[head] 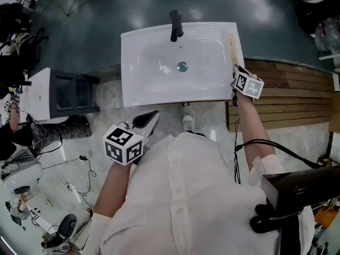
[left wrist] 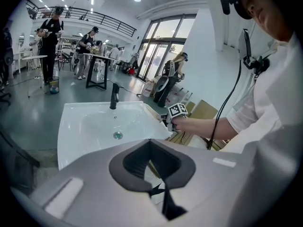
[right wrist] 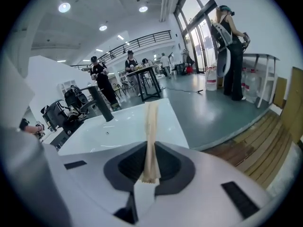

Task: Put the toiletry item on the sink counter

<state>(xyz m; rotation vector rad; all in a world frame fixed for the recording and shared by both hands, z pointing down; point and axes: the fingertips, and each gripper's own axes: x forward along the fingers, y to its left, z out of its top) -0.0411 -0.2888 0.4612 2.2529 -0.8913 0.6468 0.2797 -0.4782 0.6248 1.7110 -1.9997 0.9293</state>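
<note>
— At the right rim of the sink (head: 139,62), where is the toiletry item (right wrist: 150,136)?

— It is a long, thin, beige strip with a crimped near end. It runs lengthwise along the flat right edge of the basin, pointing toward the back. No view settles whether it rests on the rim or hangs just above it.

— State of the right gripper (right wrist: 149,176)?

— The jaws are nearly together and pinch the near end of the strip. The rest of the strip projects straight forward beyond the jaws. The gripper itself sits at the front right corner of the sink, with its marker cube toward the person.

— State of the left gripper (head: 153,116)?

— The jaws are closed together with nothing between them. It is held low, close to the person's white shirt (head: 191,195), in front of the sink's front edge and apart from it.

— Surrounding fixtures?

— A black faucet (head: 176,25) stands at the back centre of the basin. The drain (head: 182,66) lies in the middle of the bowl. A wooden platform (head: 289,92) adjoins the sink on its right side, just beyond the right gripper.
</note>
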